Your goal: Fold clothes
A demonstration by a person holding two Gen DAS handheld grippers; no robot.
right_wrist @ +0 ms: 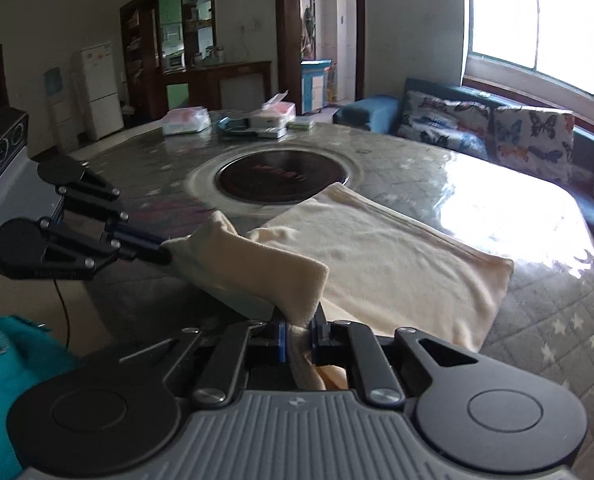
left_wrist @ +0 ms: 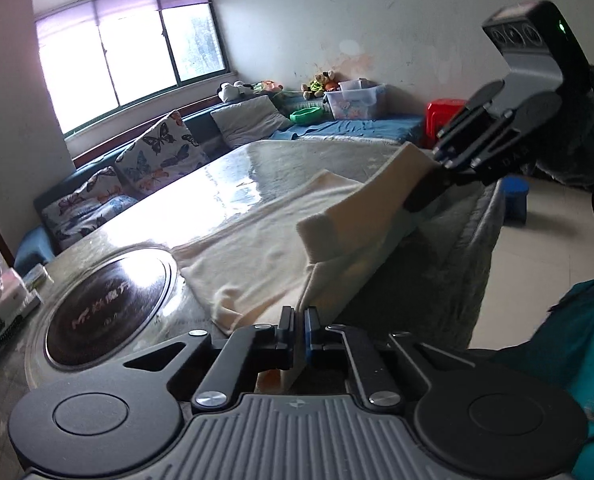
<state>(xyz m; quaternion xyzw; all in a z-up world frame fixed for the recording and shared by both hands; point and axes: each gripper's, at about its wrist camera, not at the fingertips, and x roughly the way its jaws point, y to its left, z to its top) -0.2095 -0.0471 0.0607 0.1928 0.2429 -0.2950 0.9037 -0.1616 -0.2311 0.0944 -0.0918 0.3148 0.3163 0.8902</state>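
Both the left tool (left_wrist: pixel 300 322) and right tool (right_wrist: pixel 299 330) are clamped on the cream fleece garment (right_wrist: pixel 397 264); uneven lifting could skew the fold.

A home living and dining room: sofa (right_wrist: pixel 457 120) with butterfly cushions (left_wrist: pixel 159 152) under a window (left_wrist: pixel 137 48), white refrigerator (right_wrist: pixel 101 88), stuffed toys (left_wrist: pixel 321 82), round worktop (right_wrist: pixel 417 168) with inset hotplate (right_wrist: pixel 281 182).

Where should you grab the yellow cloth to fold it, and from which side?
Grab the cream cloth by its near edge, one corner per gripper, coming from the table's near side. That edge is already lifted: the left gripper and right gripper are each shut on an end, so it stretches between them while the rest lies flat towards the round black hotplate.
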